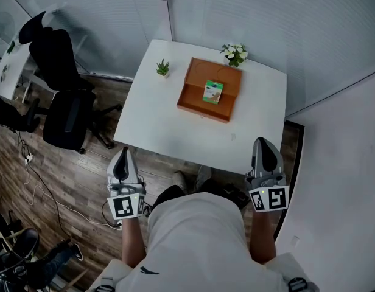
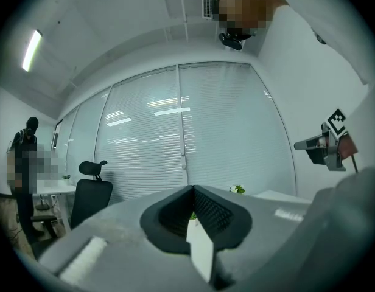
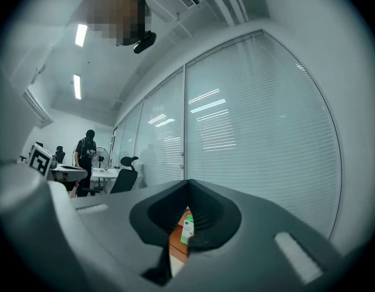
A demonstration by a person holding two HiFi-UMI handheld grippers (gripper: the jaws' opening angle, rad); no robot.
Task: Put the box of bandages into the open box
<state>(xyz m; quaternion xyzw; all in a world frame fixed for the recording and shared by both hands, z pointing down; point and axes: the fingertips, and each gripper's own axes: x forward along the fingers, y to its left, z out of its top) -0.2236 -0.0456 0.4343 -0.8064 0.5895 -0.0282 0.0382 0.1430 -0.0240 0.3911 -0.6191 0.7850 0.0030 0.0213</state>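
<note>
The green-and-white box of bandages (image 1: 213,92) lies inside the open brown box (image 1: 198,105) on the white table (image 1: 157,132). Both grippers are held close to the person's body, short of the table's near edge. My left gripper (image 1: 122,154) is shut with nothing in it, and its jaws meet in the left gripper view (image 2: 192,190). My right gripper (image 1: 265,143) is also shut and empty. In the right gripper view its jaws (image 3: 187,184) are together, and the box of bandages (image 3: 187,229) and the brown box (image 3: 177,243) show through the notch.
A small potted plant (image 1: 163,68) and a pot of white flowers (image 1: 235,54) stand at the table's far side. A black office chair (image 1: 64,96) stands left of the table on the wooden floor, with cables nearby. Glass walls with blinds surround the table.
</note>
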